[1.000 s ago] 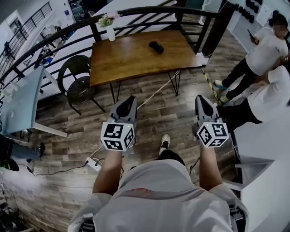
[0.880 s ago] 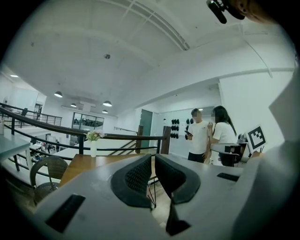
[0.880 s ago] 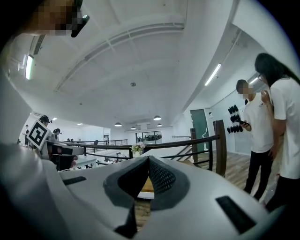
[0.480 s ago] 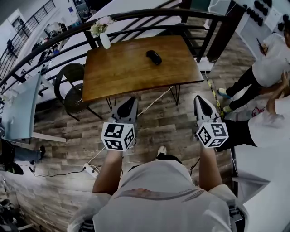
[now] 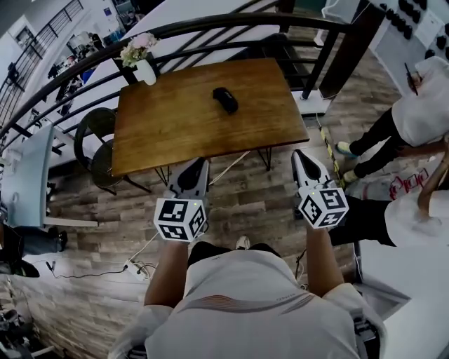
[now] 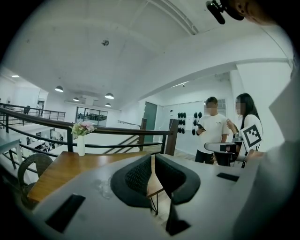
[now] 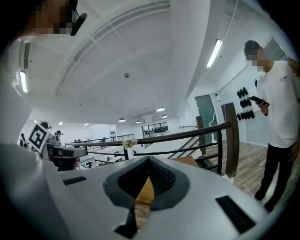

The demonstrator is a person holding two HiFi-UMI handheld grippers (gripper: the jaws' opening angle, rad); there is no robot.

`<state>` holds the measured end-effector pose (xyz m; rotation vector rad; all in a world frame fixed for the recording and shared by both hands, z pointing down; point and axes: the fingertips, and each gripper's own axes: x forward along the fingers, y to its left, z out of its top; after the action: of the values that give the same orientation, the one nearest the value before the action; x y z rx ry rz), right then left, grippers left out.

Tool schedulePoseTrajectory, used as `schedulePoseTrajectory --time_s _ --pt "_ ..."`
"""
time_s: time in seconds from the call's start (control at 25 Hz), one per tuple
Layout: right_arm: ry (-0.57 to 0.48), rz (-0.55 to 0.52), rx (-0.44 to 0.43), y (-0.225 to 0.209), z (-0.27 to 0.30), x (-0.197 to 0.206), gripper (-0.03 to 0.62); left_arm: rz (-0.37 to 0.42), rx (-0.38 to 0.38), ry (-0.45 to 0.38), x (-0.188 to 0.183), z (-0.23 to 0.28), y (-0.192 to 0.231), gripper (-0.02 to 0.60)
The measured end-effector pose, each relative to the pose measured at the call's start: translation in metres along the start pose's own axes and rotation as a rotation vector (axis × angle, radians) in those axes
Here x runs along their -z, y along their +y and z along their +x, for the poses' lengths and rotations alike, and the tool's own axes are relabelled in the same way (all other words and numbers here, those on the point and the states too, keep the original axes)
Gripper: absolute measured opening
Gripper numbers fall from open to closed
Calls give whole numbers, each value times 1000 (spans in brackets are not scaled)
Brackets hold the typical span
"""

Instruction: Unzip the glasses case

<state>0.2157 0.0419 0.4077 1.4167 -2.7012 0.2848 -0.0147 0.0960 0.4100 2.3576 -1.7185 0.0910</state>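
Observation:
A small black glasses case (image 5: 225, 99) lies closed on the brown wooden table (image 5: 175, 126), toward its far middle. My left gripper (image 5: 198, 163) hangs in front of the table's near edge, well short of the case, jaws shut and empty. My right gripper (image 5: 301, 155) is level with it near the table's right corner, also shut on nothing. In the left gripper view the left gripper (image 6: 153, 157) has its pads meeting, with the tabletop (image 6: 65, 166) beyond them. In the right gripper view the right gripper (image 7: 148, 160) is likewise shut. Neither gripper view shows the case.
A white vase of flowers (image 5: 144, 67) stands at the table's far left corner. A dark railing (image 5: 210, 21) curves behind the table. A round chair (image 5: 98, 144) sits left of it. People (image 5: 421, 112) stand at the right. A power strip (image 5: 133, 267) lies on the floor.
Both grippers have moved forward toward the table, staying shut. The table and case now sit nearer and further left in the head view.

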Motion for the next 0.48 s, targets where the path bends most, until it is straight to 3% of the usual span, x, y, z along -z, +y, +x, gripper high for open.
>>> schedulePoseTrajectory --time_s 0.48 --pt "90 14 19 -41 80 18 52 -41 35 34 7 92 43 34"
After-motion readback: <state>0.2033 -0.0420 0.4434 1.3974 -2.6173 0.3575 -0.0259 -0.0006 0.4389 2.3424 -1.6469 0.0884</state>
